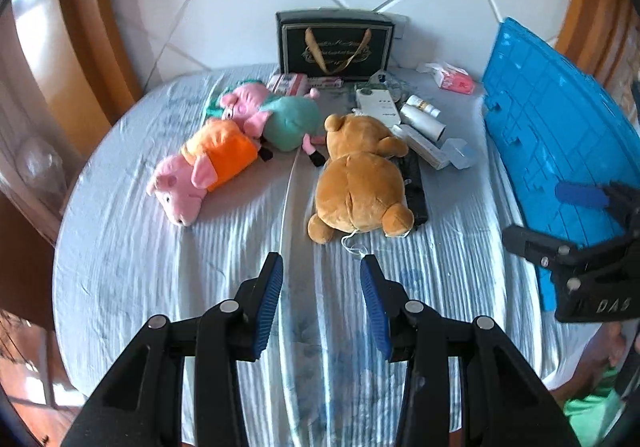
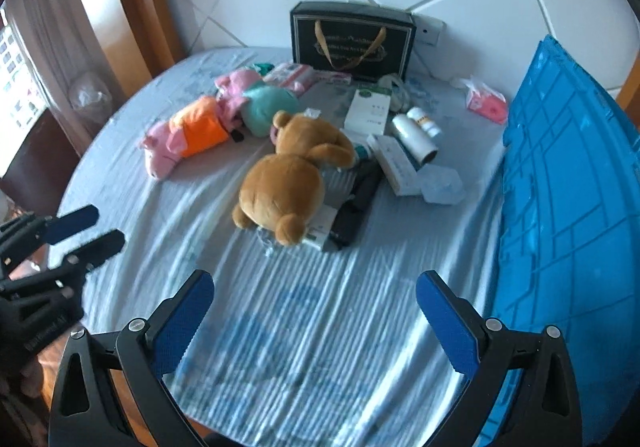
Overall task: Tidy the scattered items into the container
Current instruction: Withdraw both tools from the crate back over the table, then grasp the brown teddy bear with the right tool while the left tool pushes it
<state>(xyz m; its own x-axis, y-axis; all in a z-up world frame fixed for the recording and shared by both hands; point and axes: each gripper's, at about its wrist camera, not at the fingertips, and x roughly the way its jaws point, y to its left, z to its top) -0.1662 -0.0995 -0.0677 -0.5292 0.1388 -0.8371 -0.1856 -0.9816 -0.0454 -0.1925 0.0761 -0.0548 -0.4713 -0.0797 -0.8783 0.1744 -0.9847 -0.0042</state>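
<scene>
A brown teddy bear (image 1: 360,175) (image 2: 288,175) lies face down mid-bed. Left of it lie a pink pig plush in orange (image 1: 204,167) (image 2: 184,135) and one in teal (image 1: 280,115) (image 2: 260,103). White boxes (image 2: 368,111), white bottles (image 2: 414,137) and a black pouch (image 2: 356,207) lie beside the bear. The blue crate (image 1: 560,135) (image 2: 568,207) stands along the right. My left gripper (image 1: 320,267) (image 2: 108,225) hovers open over bare sheet in front of the bear. My right gripper (image 2: 315,283) (image 1: 532,213) is wide open and holds nothing.
A black gift bag (image 1: 336,43) stands against the white padded headboard. A pink tissue pack (image 2: 486,101) lies at the back right. Wooden bed frame (image 1: 80,47) curves round the left side. The striped sheet (image 2: 320,327) near me is bare.
</scene>
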